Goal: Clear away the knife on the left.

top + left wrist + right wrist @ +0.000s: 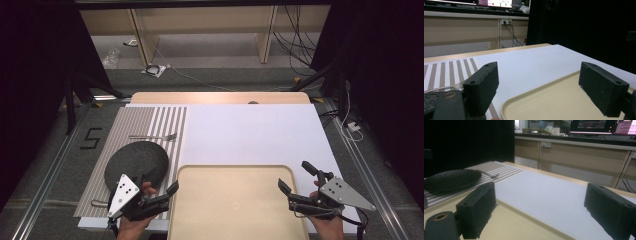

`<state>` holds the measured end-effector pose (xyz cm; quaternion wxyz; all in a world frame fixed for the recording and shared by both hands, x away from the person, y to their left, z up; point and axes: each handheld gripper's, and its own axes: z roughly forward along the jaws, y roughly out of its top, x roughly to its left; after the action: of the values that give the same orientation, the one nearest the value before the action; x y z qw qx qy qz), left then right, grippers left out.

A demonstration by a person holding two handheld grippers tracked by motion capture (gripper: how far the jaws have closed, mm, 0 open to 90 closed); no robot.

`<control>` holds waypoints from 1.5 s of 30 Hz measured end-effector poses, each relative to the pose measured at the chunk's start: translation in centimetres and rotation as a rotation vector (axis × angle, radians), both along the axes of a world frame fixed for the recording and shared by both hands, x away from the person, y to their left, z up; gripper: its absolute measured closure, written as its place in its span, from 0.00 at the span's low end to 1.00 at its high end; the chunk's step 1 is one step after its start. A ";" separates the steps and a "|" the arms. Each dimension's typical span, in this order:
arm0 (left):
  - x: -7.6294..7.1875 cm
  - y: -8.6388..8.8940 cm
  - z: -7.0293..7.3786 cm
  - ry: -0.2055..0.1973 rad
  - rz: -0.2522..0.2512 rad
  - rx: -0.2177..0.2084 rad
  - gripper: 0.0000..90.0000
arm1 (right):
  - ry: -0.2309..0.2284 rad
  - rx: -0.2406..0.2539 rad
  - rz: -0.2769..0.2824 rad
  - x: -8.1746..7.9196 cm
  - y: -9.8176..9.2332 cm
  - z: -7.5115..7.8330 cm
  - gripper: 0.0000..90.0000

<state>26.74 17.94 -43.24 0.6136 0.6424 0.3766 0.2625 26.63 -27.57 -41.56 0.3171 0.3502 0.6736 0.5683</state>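
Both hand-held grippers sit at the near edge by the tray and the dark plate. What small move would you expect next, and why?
Probably the left hand-held gripper edges left toward the dark plate. Its jaws stand wide open with nothing between them, and the plate lies right beside it on the striped mat, next to the empty tray. The right hand-held gripper is open too, at the tray's right edge.

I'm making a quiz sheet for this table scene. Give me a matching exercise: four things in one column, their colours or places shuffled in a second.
Things:
1. plate
2. tray
3. fork
4. placemat

Descriptions:
a. beige, between the two grippers
b. striped, on the table's left side
c. black, round
d. metal, lying beyond the plate

Pairs: 1-c, 2-a, 3-d, 4-b
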 end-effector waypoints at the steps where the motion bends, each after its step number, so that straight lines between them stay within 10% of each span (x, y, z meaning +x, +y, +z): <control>1: 0.0 0.0 0.0 0.000 0.000 0.000 0.18 | -0.003 0.000 -0.001 0.0 0.0 0.0 0.12; 16: 0.0 0.2 0.4 0.025 0.004 0.010 0.18 | -0.005 -0.001 -0.004 0.0 0.0 0.0 0.12; 45: 0.5 4.3 2.6 0.228 -0.058 0.295 0.19 | 0.003 0.005 -0.001 0.1 0.1 0.0 0.13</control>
<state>27.26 22.22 -40.59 0.4733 0.7616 0.3825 0.2227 26.72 -27.44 -41.60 0.3153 0.3522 0.6726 0.5694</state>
